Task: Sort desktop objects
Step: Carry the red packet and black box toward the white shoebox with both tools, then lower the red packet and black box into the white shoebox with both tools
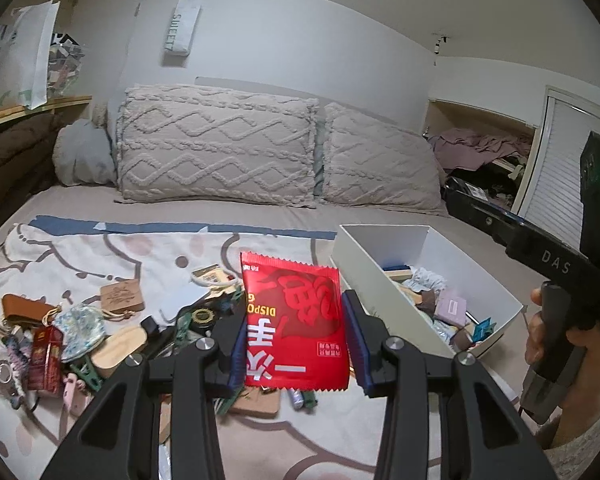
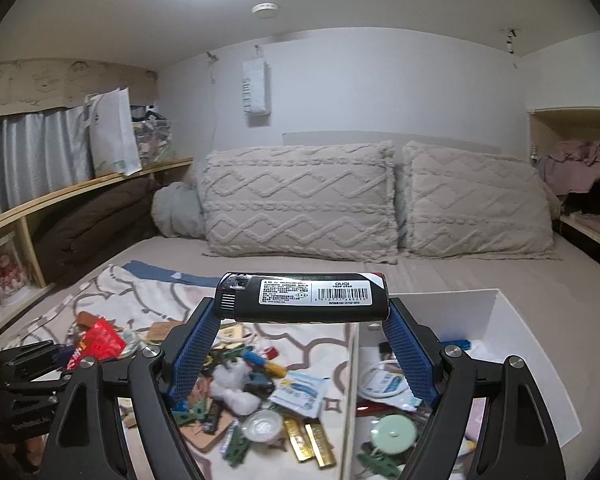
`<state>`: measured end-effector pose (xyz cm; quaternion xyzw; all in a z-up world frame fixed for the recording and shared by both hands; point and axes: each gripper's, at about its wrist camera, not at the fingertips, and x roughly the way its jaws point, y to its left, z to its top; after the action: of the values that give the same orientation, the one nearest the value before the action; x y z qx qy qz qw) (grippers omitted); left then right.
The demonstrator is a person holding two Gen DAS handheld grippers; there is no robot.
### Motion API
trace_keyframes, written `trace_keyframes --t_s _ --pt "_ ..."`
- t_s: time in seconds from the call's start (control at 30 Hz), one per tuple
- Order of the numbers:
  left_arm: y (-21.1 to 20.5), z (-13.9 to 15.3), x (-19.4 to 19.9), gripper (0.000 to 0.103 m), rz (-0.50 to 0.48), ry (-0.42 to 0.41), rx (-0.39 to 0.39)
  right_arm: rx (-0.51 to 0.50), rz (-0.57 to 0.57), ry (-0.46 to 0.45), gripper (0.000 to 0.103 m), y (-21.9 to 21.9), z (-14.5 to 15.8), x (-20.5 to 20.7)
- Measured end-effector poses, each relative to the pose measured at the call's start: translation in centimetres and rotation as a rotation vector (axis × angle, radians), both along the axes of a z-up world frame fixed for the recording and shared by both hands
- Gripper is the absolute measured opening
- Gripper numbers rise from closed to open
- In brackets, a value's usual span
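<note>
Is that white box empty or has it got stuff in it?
Partly filled: the white box holds small packets and oddments, with its upper walls bare.

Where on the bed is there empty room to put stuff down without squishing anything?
The plain bedsheet between the pillows and the patterned blanket is bare. The blanket's far part, just before the heap, is bare too. It is crowded in the pile of small items on the blanket's near part, and inside the white box, which already holds many things.

My left gripper (image 1: 296, 344) and right gripper (image 2: 302, 344): black angular arms, silver pivot screws, ribbed blue pads (image 2: 192, 356); white "DAS" lettering marks the right unit's body.
</note>
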<state>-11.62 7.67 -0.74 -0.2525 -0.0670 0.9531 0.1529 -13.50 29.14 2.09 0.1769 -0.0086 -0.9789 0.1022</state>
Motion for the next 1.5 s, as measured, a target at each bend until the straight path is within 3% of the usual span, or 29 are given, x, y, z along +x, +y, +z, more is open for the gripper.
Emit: trace_keyframes --t_s 0.3,0.6,1.13,1.5 --pt "3.1 1.4 -1.7 0.042 -0.054 0.023 -0.011 0.006 -0.153 -0.027 0.083 4.6 -0.3 -0.7" --pt "7.3 2.1 -2.7 0.042 -0.133 0.04 -0.041 0.023 -0.287 -0.127 0.083 9.5 -2.0 -1.7" --pt "11.8 2.7 -4.5 0.042 -0.208 0.0 -0.034 0.047 -0.341 -0.33 0.083 13.5 -5.8 -3.3" --pt "15.6 2.2 -6.0 0.042 -0.237 -0.002 -0.123 0.056 -0.365 -0.386 0.083 15.3 -7.0 -3.4"
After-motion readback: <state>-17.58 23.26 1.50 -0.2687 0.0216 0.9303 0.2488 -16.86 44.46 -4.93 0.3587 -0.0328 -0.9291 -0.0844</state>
